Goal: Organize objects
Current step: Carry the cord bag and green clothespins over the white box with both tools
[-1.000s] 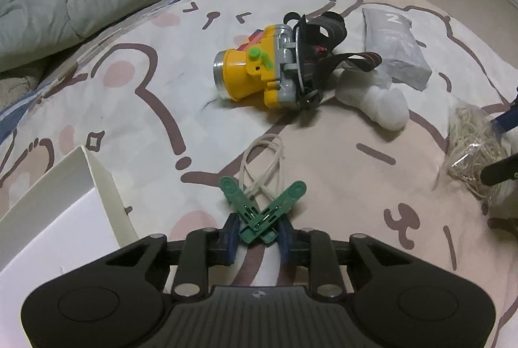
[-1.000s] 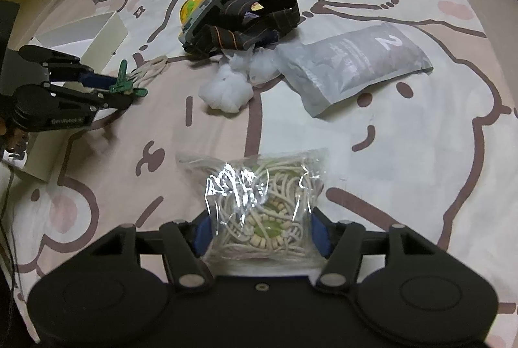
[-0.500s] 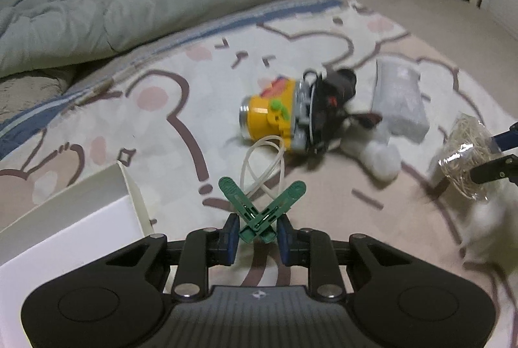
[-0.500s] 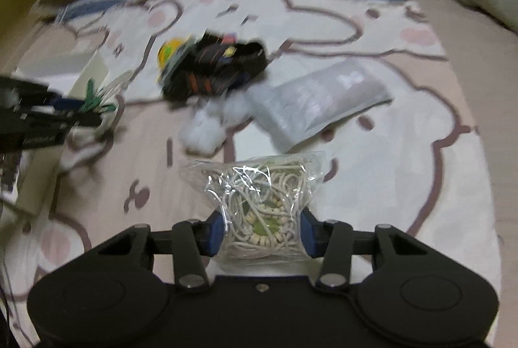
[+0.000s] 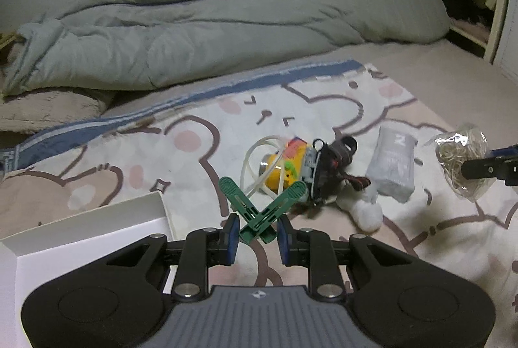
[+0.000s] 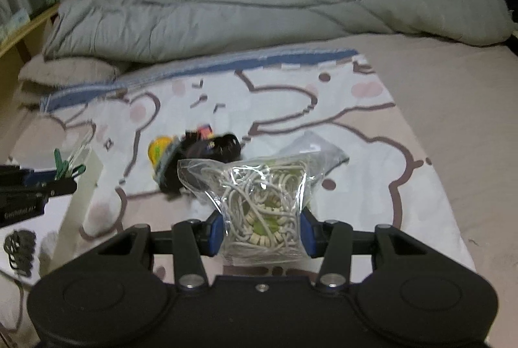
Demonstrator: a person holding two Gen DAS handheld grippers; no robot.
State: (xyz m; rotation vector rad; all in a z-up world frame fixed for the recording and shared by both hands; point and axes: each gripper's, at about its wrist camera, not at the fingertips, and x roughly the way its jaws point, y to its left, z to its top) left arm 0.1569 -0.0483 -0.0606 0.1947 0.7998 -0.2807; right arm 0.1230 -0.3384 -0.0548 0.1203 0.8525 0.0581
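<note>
Both catches lifted clear of the bed

The left gripper (image 5: 257,233), pinched nearly shut on a green plastic clothes peg (image 5: 261,210) trailing a white cord loop (image 5: 259,165), now hangs higher beside the white cardboard box (image 5: 87,234); the right gripper (image 6: 260,233), half-closed, squeezes a clear plastic bag of beads and cord (image 6: 259,202), likewise raised, probably box-bound.
</note>
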